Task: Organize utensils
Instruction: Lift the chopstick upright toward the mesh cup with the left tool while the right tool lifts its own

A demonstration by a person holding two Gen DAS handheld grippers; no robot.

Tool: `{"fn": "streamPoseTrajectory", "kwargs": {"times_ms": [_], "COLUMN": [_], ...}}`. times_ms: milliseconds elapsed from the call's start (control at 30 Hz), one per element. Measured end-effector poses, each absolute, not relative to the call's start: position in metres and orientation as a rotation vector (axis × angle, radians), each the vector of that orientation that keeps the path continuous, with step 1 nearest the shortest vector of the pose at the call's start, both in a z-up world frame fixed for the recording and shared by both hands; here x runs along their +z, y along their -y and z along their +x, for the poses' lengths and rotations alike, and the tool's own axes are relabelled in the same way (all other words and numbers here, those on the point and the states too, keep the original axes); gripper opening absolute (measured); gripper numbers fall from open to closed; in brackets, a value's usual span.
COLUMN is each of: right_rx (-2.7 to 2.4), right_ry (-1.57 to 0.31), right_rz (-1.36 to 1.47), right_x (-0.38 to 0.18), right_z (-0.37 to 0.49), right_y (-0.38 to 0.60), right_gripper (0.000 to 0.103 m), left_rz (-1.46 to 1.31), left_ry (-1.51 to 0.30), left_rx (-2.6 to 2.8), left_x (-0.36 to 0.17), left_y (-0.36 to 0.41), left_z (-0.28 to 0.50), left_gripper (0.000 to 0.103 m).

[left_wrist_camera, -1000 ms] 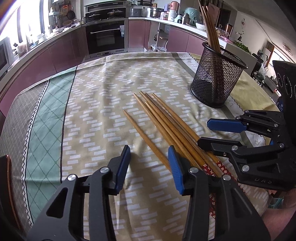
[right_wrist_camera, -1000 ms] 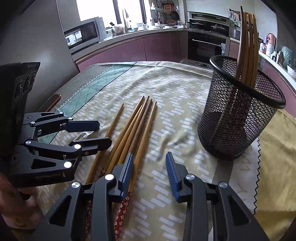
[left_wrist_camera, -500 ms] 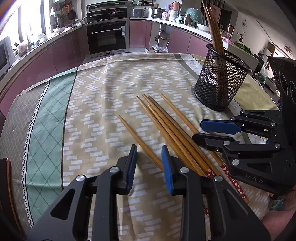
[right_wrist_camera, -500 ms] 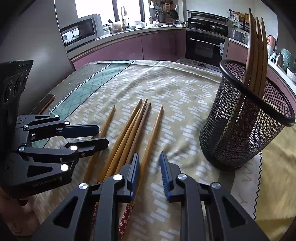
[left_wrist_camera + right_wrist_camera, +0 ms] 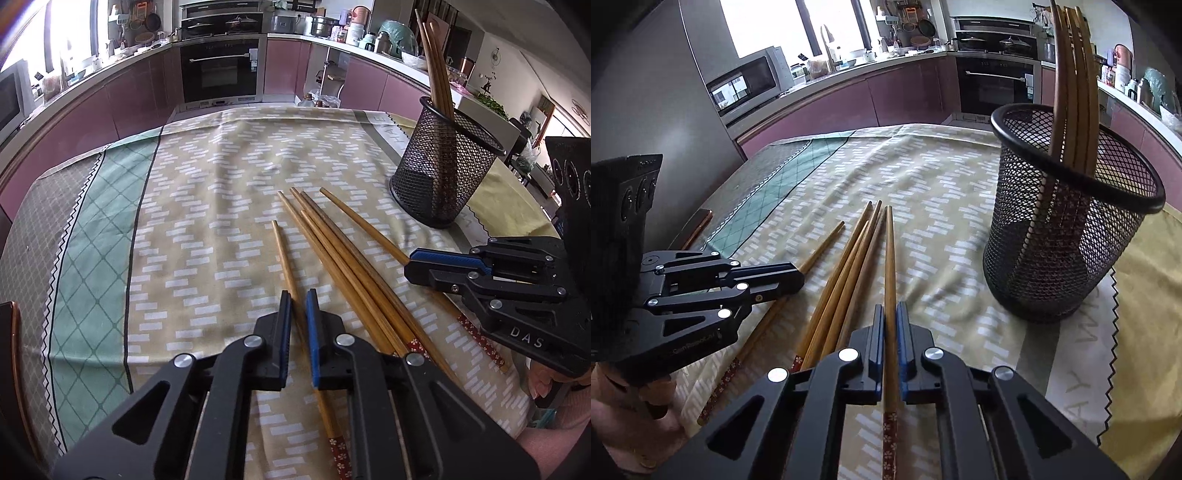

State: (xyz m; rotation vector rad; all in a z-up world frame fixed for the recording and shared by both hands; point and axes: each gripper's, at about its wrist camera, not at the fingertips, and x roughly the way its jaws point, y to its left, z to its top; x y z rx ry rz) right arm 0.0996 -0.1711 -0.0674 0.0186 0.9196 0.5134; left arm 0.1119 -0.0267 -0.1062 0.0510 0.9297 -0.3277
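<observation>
Both tongs were clamped, each on its own chopstick. The left tongs (image 5: 298,295) had closed on the lone chopstick (image 5: 281,254) that lay apart from the rest, gripping it near mid-length, with its patterned red end trailing back under the tongs and its thin tip pointing away. The right tongs (image 5: 890,310) pinched the outermost chopstick (image 5: 889,258) on the side nearest the cup (image 5: 1067,236), again forward of its decorated end. Between the two tongs a bundle (image 5: 332,251) of three more chopsticks lay touching one another on the clothed surface (image 5: 207,206). The mesh cup stood ahead and to the right of both tongs, already holding several chopsticks upright.

Each stick looked light, stiff and smooth, probably lacquered wood, so it would likely swing or slip in a pinch taken far from its balance point. The hold near the middle, slightly toward the thicker end, seemed sound for lifting it level. Getting it into the cup would call for tipping it upright, and a round shaft could roll between flat pads during that turn. The thin tips seemed the weakest part, and the light cup might shift if a stick struck its rim.
</observation>
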Motion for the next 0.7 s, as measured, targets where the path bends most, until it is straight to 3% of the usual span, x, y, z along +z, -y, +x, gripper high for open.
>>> {"fn": "streamPoseTrajectory", "kwargs": {"times_ms": [400,700], "right_rx": [0.550,0.569], "right_ry": [-0.887,-0.831], "right_rz": [0.034,0.063], "right_x": [-0.055,-0.037], "right_z": [0.090,0.079], "right_y": [0.177,0.188], "right_gripper": [0.005,0.005], "left_rz": [0.083,0.063], "left_ry": [-0.935,-0.918], "left_rx": [-0.325,-0.339], "left_x": [-0.109,-0.100], "left_y": [0.031,0.030], "left_z": [0.110,0.107], "left_gripper": [0.013,0.007]}}
